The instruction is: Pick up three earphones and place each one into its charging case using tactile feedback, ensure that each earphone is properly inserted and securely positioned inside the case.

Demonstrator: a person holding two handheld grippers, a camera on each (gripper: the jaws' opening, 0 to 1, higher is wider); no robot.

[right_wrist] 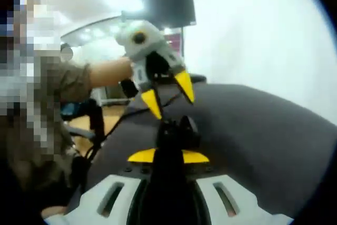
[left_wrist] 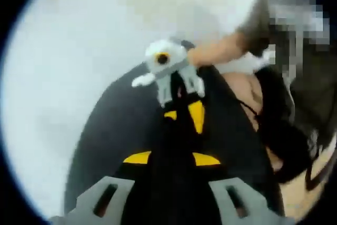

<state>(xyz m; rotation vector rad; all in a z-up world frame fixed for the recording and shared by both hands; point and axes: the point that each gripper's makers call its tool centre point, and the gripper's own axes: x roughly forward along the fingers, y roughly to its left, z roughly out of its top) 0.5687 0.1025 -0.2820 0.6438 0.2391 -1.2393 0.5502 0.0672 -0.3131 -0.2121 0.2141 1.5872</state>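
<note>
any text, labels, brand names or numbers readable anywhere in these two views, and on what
None can be read.
The left gripper, seen in the right gripper view, shows yellow jaw tips and a grey body, no lettering.
The right gripper, seen in the left gripper view, is blurred; no marking shows.
The dark screen on the far wall is blank.
The dark table bears no print.

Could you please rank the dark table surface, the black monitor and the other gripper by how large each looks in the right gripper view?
1. Dark table surface, clearly largest.
2. Left gripper and black monitor look alike; the gripper is nearer the camera, so I won't rank them.
</note>
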